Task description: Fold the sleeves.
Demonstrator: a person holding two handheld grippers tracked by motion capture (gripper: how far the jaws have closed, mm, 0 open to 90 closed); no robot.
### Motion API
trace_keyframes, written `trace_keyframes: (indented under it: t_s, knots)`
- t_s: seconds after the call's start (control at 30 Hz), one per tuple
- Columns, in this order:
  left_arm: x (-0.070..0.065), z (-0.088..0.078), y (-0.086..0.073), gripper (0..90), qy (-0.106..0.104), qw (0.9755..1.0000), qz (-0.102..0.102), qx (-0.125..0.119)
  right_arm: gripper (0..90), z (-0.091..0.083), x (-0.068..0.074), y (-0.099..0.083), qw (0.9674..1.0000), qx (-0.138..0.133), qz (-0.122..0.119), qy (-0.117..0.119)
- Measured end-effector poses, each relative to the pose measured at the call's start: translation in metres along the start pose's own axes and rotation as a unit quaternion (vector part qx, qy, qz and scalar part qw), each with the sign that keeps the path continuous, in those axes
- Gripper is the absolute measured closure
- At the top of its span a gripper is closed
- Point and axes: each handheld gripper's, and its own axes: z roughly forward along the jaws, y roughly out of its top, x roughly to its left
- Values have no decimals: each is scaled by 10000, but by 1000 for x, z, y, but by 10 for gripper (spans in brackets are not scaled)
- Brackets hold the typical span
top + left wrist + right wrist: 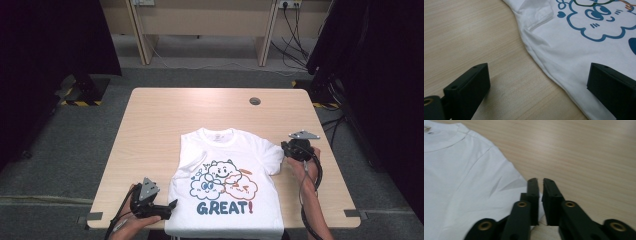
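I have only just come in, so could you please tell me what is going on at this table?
A person works on a white T-shirt spread print-up on a wooden table, a gripper in each hand. The right gripper is pinched on the edge of one sleeve. The left gripper waits with its jaws wide open, straddling the shirt's side hem near the bottom corner, not gripping.
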Motion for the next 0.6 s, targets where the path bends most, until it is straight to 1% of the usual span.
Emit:
trace_keyframes:
  t_s: [0.03,0.07,0.1,0.13,0.2,0.27,0.3,0.33,0.37,0.43,0.5,0.57,0.6]
  knots:
    - [0,0,0,36,1,10000,0,-1,699,1,-1,0,9999,-1,111,-16]
    - [0,0,0,37,1,10000,0,-2,647,2,-2,1,9999,41,90,-102]
    - [0,0,0,36,0,10000,0,-3,604,6,-3,0,9997,159,101,-149]
    - [0,0,0,37,-1,10000,-1,-4,596,8,-4,-1,9996,187,182,-114]
    - [0,0,0,37,-3,10000,2,-1,533,13,-4,-3,9992,301,242,-60]
    - [0,0,0,37,-4,10000,1,-2,512,18,-4,-4,9988,382,303,-82]
    - [0,0,0,37,-5,10000,2,-4,516,20,-4,-5,9985,412,339,-80]
    - [0,0,0,37,-7,10000,2,-5,555,21,-5,-6,9985,371,401,-44]
    - [0,0,0,37,-7,10000,1,-5,613,20,-5,-6,9986,372,373,3]
    - [0,0,0,37,-8,10000,0,-6,726,19,-3,-5,9990,370,235,85]
    - [0,0,0,38,-10,10000,1,-12,813,20,-1,-5,9991,331,207,152]
    - [0,0,0,38,-11,10000,2,-14,853,20,1,-5,9994,279,154,136]
    - [0,0,0,38,-13,10000,12,-6,857,20,3,-5,9995,252,140,124]
